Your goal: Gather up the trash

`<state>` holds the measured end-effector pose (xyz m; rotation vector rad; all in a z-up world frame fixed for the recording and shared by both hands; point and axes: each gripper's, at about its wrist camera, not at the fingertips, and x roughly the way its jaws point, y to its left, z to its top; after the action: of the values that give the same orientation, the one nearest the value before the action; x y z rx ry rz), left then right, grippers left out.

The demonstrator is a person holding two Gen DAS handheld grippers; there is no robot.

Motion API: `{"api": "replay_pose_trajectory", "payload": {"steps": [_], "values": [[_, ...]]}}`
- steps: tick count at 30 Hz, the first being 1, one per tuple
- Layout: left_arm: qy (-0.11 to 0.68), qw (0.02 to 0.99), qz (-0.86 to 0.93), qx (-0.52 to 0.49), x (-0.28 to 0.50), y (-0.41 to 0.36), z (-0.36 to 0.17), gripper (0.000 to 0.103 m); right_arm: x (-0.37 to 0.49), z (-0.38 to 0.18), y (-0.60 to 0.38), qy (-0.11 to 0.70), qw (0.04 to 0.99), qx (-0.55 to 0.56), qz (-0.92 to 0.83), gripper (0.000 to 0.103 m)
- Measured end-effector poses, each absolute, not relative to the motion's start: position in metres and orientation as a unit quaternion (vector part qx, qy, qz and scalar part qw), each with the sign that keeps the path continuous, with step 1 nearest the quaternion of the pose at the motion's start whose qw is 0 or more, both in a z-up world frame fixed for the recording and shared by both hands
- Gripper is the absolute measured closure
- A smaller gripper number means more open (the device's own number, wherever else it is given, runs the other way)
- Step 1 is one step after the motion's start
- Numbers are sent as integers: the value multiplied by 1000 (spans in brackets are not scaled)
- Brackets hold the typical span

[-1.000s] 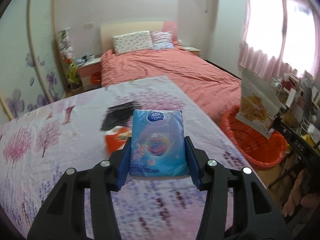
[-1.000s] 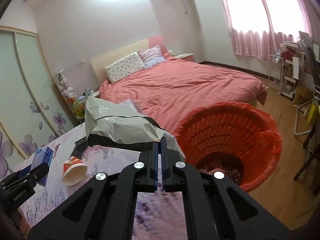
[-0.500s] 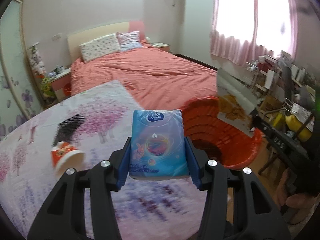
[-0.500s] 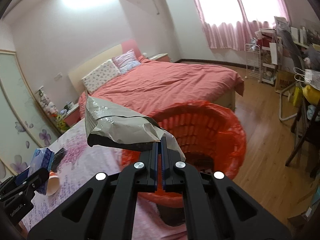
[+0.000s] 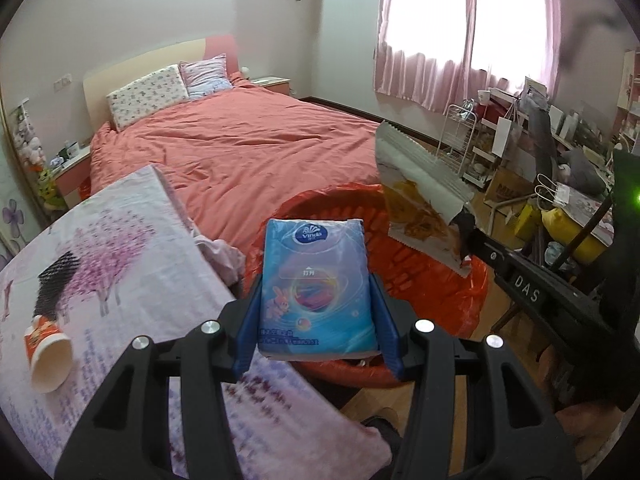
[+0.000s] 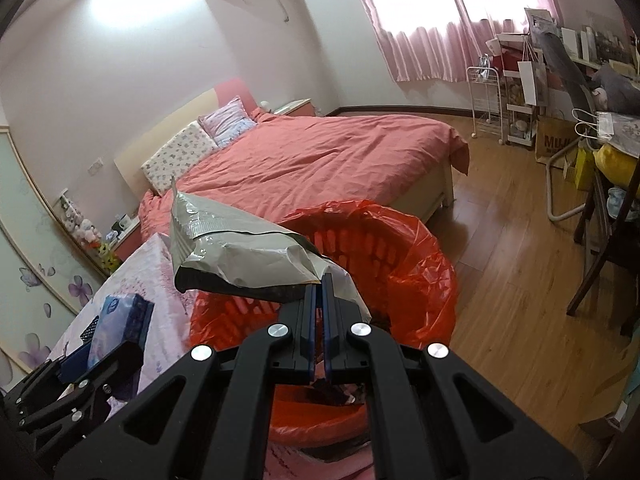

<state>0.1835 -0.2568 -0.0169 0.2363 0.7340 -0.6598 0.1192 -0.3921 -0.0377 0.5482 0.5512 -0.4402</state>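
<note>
My left gripper [image 5: 316, 292] is shut on a blue tissue pack [image 5: 316, 280], held over the near rim of the red bin [image 5: 432, 292] lined with a red bag. The same pack [image 6: 116, 322] shows at the lower left of the right wrist view. My right gripper [image 6: 319, 286] is shut on a silver snack bag [image 6: 244, 256], which hangs above the bin [image 6: 404, 256]. In the left wrist view that snack bag [image 5: 420, 204] hangs over the bin's far right side. A red and white paper cup [image 5: 46, 350] lies on its side on the floral tablecloth [image 5: 120, 280].
A bed with a coral cover [image 5: 248, 152] stands behind the bin. A black patterned item [image 5: 54, 286] lies on the cloth beyond the cup. Cluttered shelves and bags [image 6: 560, 112] line the right wall. Wood floor [image 6: 512, 280] lies to the right of the bin, with a chair [image 6: 604, 248].
Both grippers have swung right, from above the cloth-covered table to over the red bin, each keeping its load. The cup and black item have slid to the left edge of view.
</note>
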Motion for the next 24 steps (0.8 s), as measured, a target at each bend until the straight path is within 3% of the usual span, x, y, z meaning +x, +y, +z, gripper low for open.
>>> {"api": "replay_pose_trajectory", "payload": {"steps": [13,24], "values": [[373,864,-320,110,214,-291,-47,52,124,-45,-406,281,897,282,-195,99],[383,862,-309,121,224,-288,-60,39,123,-42,-401,282,900,268,-195,74]]}}
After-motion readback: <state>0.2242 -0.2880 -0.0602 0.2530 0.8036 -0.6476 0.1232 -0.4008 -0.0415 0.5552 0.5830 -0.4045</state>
